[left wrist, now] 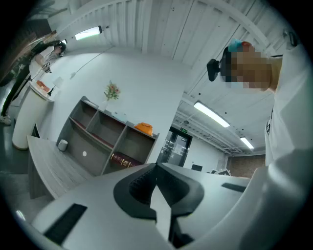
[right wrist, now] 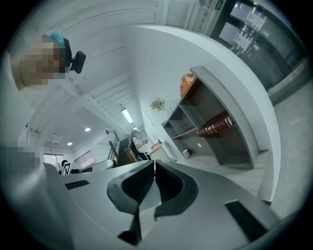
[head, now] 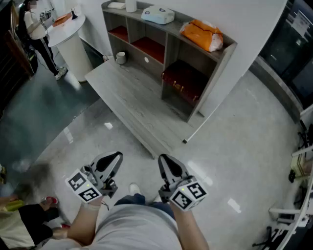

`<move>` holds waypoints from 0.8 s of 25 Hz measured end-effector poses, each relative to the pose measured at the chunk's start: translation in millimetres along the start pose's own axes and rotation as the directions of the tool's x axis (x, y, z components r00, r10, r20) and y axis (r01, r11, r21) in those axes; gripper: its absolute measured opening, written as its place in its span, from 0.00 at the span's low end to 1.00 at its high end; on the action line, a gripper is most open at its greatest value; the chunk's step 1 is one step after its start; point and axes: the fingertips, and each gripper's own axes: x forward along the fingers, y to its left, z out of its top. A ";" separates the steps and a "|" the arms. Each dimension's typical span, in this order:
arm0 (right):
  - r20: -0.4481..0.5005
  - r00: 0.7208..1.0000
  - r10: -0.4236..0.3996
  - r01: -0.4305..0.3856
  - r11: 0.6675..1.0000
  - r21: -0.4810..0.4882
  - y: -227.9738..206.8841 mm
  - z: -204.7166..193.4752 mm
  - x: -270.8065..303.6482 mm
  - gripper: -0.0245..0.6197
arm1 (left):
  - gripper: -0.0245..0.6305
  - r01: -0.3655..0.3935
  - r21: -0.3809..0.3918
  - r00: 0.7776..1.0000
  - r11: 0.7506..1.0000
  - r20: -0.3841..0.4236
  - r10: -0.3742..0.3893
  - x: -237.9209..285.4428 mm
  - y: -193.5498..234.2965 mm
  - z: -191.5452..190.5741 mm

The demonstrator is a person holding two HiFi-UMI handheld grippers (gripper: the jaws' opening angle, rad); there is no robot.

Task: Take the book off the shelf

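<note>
Dark red book [head: 182,81] lies flat in the bottom right compartment of a grey shelf [head: 215,78], its gold-marked spine facing out; both gripper views show it there too [left wrist: 124,160] [right wrist: 215,126]. On top of the shelf, above the book's compartment, sits an orange bag [head: 201,34], and farther left along the top a pale blue case [head: 158,14]. The shelf stands at the back of a low grey wooden platform [head: 132,97], and a small white cup [head: 121,57] rests on the platform by the shelf's left end. Beyond that, a round white table [head: 68,30] has a person [head: 36,24] standing beside it. Well apart from the shelf, low over the glossy floor and close to the wearer's body, the left gripper [head: 117,155] and the right gripper [head: 163,157] are held side by side. Each has its jaws pressed together with nothing between them.
</note>
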 end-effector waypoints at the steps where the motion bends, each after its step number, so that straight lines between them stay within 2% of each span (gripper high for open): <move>1: 0.000 1.000 -0.005 0.005 1.000 -0.003 1.3 -0.7 2.4 0.07 | 0.06 0.000 0.006 1.000 1.000 -0.002 0.000 -0.8 2.8 1.8; 7: 0.007 1.000 -0.028 0.028 0.999 -0.026 10.5 -2.6 22.8 0.07 | 0.06 -0.004 0.014 1.000 1.000 -0.016 0.004 -8.3 26.0 12.2; 11: 0.014 0.999 -0.050 0.051 0.998 -0.049 18.1 -4.5 41.2 0.08 | 0.06 0.049 -0.047 0.999 0.998 0.011 -0.049 -16.3 41.1 22.9; 16: 0.069 0.994 -0.079 0.081 0.996 -0.032 27.8 -5.3 62.5 0.08 | 0.06 0.122 -0.056 0.992 0.991 -0.007 -0.123 -30.3 57.5 30.7; 20: 0.088 0.991 -0.102 0.104 0.994 -0.017 28.6 -6.2 73.5 0.08 | 0.06 0.129 -0.065 0.991 0.990 -0.030 -0.131 -32.4 72.6 30.8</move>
